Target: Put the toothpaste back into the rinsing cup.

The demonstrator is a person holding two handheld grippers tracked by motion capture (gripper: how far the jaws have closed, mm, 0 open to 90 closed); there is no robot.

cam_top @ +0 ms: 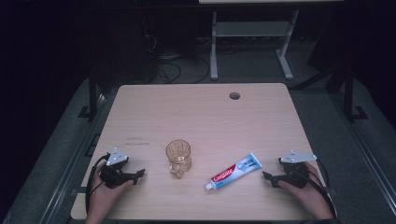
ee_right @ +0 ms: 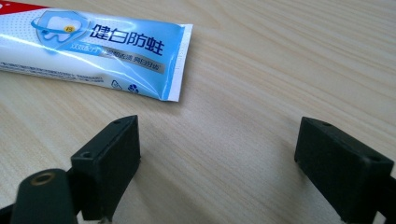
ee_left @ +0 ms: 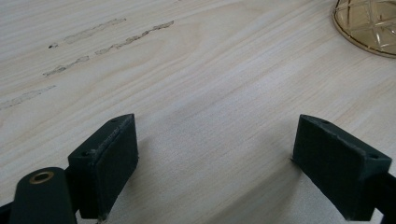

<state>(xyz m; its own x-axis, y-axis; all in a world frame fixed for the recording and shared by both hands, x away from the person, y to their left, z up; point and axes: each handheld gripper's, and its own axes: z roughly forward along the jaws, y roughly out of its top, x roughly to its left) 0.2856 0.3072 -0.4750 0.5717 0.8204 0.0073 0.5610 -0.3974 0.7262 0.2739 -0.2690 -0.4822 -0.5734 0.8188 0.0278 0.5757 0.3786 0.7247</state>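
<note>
While both tools are resting low on the pale wooden table (cam_top: pixel 205 112), the count is running as follows. Two black two-jaw grippers are lying in a person's two hands at the near edge. One, the left gripper (cam_top: pixel 138 175), is pointing inward toward the middle, its jaws standing wide apart and gripping nothing, with bare wood showing between them in the left gripper view (ee_left: pixel 215 158). One, the right gripper (cam_top: pixel 267 177), is likewise pointing inward, its jaws spread fully and closing on nothing, with bare wood between them in the right gripper view (ee_right: pixel 217 158).

One white, blue and red toothpaste tube (cam_top: pixel 233 171) is lying flat on the table, angled, its crimped blue end sitting near the right gripper and its capped end pointing toward the near edge; in the right gripper view that crimped end (ee_right: pixel 116 58) is lying just ahead of the jaws, apart from them.

One amber cut-glass tumbler (cam_top: pixel 179 158) is standing upright between the left gripper and the tube, touching neither.

One round cable hole (cam_top: pixel 234 95) is sitting near the far edge.
</note>
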